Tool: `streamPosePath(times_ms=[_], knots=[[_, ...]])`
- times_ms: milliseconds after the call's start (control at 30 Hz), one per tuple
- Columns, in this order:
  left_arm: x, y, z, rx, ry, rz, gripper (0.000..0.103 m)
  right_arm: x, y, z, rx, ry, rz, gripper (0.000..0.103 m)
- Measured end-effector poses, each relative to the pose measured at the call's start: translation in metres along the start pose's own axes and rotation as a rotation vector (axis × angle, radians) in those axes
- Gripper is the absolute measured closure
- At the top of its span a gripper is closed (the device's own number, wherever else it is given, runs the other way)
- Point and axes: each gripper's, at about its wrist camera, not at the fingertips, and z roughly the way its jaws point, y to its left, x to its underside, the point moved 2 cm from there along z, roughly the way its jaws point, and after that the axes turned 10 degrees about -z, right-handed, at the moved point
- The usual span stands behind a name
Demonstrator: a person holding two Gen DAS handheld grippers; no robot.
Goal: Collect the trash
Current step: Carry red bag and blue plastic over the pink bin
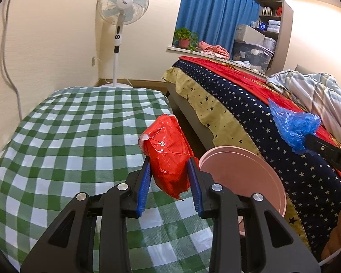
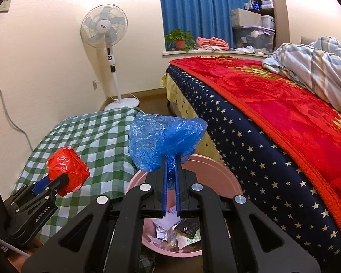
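My left gripper (image 1: 170, 166) is shut on a crumpled red wrapper (image 1: 168, 152) and holds it above the right edge of the green checked table. It also shows in the right wrist view (image 2: 67, 170) at the lower left. My right gripper (image 2: 171, 159) is shut on a crumpled blue plastic bag (image 2: 163, 136) and holds it above the pink bin (image 2: 229, 182), which has paper scraps and wrappers inside. In the left wrist view the blue bag (image 1: 293, 122) hangs over the bed's edge, and the pink bin (image 1: 243, 177) stands just right of the red wrapper.
A green checked cloth covers the table (image 1: 68, 147) on the left. A bed with a red blanket and star-patterned cover (image 2: 272, 125) runs along the right, close to the bin. A standing fan (image 1: 122, 22) is in the far corner. A striped quilt (image 1: 318, 91) lies on the bed.
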Motion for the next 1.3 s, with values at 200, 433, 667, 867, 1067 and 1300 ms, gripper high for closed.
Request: streamPosePath(times_ms=[200,433,667,867,1067,1300], knots=[[0.004,-0.01,0.01,0.016,0.009,0.017,0.071,0.003,-0.005,0.007,0.024,0.014,0.006,0.097],[0.008,-0.021,0.02,0.039,0.019,0.032,0.071,0.007,-0.006,0.017,0.047,0.036,0.008,0.097],[0.013,-0.034,0.034,0.075,0.036,0.05,0.071,0.01,-0.009,0.025,0.084,0.053,-0.004,0.097],[0.019,-0.041,0.047,0.108,0.059,0.045,0.071,0.014,-0.017,0.034,0.107,0.072,0.004,0.097],[0.024,-0.047,0.062,0.138,0.092,0.037,0.071,0.018,-0.021,0.043,0.127,0.095,0.009,0.097],[0.031,-0.056,0.074,0.162,0.119,0.043,0.071,0.023,-0.028,0.051,0.147,0.117,0.023,0.097]])
